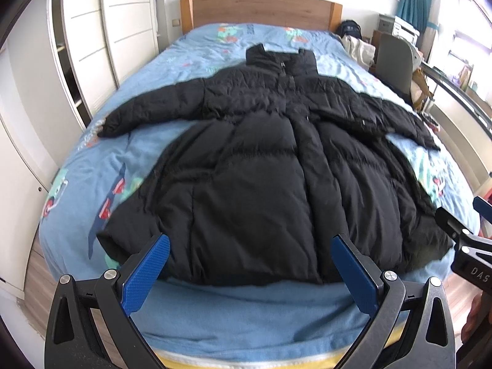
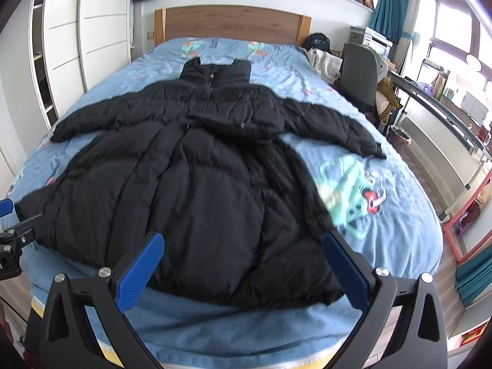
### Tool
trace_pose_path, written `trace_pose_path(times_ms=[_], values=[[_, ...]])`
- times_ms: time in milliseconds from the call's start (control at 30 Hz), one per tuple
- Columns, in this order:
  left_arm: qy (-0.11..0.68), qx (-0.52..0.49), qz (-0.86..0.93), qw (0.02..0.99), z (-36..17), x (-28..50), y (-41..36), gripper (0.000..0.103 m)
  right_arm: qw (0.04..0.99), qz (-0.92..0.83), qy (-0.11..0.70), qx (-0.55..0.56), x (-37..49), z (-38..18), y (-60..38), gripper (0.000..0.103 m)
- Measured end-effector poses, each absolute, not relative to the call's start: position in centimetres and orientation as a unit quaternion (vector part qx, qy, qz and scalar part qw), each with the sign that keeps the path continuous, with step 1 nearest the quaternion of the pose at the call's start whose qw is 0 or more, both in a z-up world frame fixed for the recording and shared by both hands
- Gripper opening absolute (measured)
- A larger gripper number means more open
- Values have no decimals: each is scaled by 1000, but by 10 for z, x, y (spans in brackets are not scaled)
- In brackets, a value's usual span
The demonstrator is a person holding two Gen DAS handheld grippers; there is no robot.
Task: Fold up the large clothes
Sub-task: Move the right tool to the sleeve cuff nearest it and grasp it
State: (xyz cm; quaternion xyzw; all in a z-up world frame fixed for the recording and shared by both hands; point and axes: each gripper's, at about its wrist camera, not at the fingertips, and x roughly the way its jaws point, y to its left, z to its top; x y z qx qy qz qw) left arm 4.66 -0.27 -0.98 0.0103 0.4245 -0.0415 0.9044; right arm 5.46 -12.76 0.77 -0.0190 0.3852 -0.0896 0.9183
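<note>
1. Black puffer jacket (image 1: 246, 160) spread flat, front up, on blue bedspread (image 1: 252, 313); collar toward wooden headboard (image 1: 261, 9), hem nearest the grippers, sleeves out to both sides
2. Long axis running straight away from both grippers, hem to collar
3. Left gripper (image 1: 249, 270) wide open, holding nothing, hovering just short of the hem, left of the zip line
4. Right gripper (image 2: 243, 269) equally wide open, empty, over the hem's right part
5. Left sleeve cuff (image 1: 107, 129) nearer left gripper, right sleeve cuff (image 2: 376, 150) nearer right gripper
6. Likely start: sleeves inward, each side by its own gripper; puffy fill likely to spring back
</note>
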Motion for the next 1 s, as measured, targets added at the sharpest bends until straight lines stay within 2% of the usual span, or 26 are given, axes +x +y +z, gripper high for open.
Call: trace_pose_path(times_ms=[333, 600, 767, 1000], values=[[374, 44, -21, 926, 29, 99, -7, 103, 931, -89, 354, -15, 102, 46, -148, 103], [314, 69, 29, 947, 94, 192, 14, 103, 932, -117, 339, 49, 164, 64, -218, 103], [297, 76, 80, 948, 111, 256, 28, 103, 914, -157, 352, 125, 211, 41, -292, 103], [345, 66, 113, 930, 61, 319, 27, 103, 873, -190, 384, 231, 271, -33, -386, 103]])
